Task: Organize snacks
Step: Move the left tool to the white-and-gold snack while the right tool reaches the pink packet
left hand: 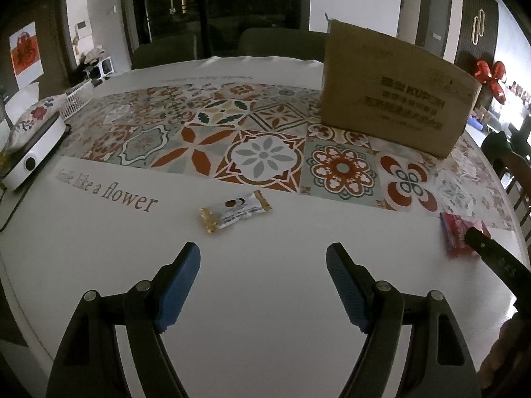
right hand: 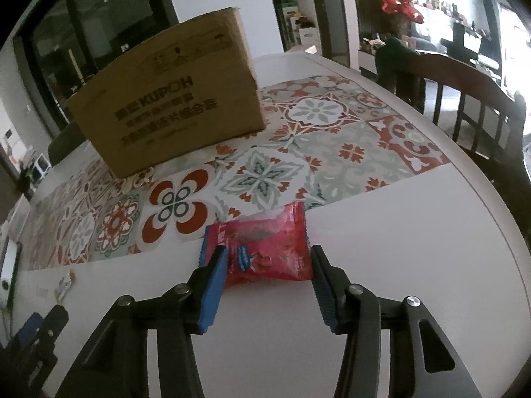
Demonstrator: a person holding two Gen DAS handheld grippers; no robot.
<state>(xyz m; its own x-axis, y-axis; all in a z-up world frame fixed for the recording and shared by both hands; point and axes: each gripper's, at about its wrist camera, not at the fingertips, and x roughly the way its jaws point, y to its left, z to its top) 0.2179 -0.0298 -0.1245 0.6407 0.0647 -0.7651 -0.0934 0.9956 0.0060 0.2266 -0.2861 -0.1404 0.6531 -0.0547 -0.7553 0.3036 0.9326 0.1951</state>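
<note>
**Inspector A:** Starting nearest the right gripper [right hand: 267, 265]: its jaws stand apart, one blue pad [right hand: 212, 285] on each flank of the red snack packet [right hand: 270, 248]. The left pad looks to be touching the packet's blue-edged side; the right pad sits at its other side. Whether the packet is actually pinched I cannot tell. The packet lies flat on the white tabletop [right hand: 398, 248], its far end just reaching the edge of the patterned tile mat [right hand: 332, 152].

**Inspector B:** And the left gripper [left hand: 264, 265]?

**Inspector A:** Jaws spread wide, nothing between them, only bare white table beneath. Just ahead and slightly left of its fingertips lies a white snack wrapper with gold crimped ends [left hand: 235, 210], flat, askew, apart from both pads. Far to its right, the red packet appears again, with a black finger of the right gripper over it.

**Inspector B:** Further out?

**Inspector A:** Beyond the wrapper, printed lettering on the cloth, then the tile mat. A brown cardboard box marked KUPOH [right hand: 169, 99] stands upright on the mat, ahead-right of the left gripper and ahead-left of the right one, well apart from both snacks. At the far left of the left gripper, a white appliance with a round knob [left hand: 33, 152] sits at the table edge.
</note>
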